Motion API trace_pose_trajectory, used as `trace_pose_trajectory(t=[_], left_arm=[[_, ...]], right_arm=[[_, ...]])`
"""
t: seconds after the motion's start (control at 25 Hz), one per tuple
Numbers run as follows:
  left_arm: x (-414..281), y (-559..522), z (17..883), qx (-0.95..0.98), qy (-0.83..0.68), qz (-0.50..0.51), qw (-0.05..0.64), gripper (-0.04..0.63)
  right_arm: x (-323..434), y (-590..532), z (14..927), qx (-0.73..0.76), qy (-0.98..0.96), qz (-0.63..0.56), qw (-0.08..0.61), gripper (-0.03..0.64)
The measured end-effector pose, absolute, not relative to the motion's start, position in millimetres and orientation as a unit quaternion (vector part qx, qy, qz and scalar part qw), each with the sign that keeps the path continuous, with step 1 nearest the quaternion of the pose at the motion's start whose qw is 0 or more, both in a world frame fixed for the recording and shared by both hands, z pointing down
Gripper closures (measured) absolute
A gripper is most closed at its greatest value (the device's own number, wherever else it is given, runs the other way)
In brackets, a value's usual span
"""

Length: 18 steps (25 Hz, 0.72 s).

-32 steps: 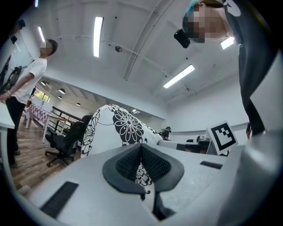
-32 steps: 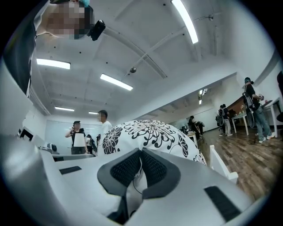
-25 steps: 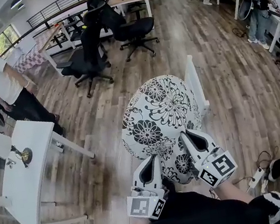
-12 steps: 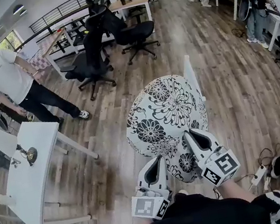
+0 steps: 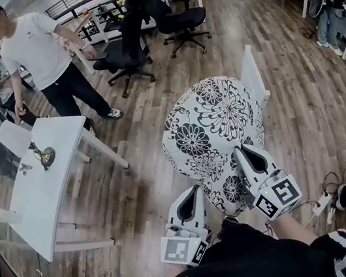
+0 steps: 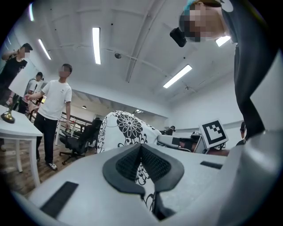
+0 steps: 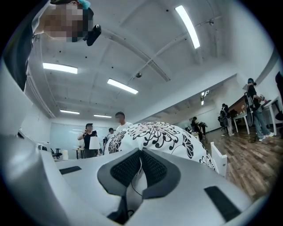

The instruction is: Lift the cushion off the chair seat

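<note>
While the left gripper [image 5: 194, 196] and right gripper [image 5: 244, 153] each have their jaws clamped tight on a pinch of fabric at its near edge, the floral cushion [image 5: 213, 121] bulges out straight ahead of them. White chair [image 5: 254, 77] sits just beyond the cushion, past the right gripper's tips.

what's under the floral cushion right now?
Only a white chair frame shows past the cushion. The seat is covered; whether the cushion touches it cannot be told.
</note>
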State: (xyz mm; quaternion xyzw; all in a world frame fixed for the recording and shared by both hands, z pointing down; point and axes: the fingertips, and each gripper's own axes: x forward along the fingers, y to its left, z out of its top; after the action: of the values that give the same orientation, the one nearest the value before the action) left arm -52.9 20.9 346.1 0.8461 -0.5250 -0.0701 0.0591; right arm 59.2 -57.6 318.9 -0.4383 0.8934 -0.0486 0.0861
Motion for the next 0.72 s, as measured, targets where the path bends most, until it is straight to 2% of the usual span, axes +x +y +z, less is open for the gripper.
trace_pose_trajectory(t=[0.72], left_arm=[[-117,181,340,0.862,-0.496,-0.081,0.057,0.592]], right_arm=[[-2,121,316,-0.469,0.877,-0.040,0.097,0.588]])
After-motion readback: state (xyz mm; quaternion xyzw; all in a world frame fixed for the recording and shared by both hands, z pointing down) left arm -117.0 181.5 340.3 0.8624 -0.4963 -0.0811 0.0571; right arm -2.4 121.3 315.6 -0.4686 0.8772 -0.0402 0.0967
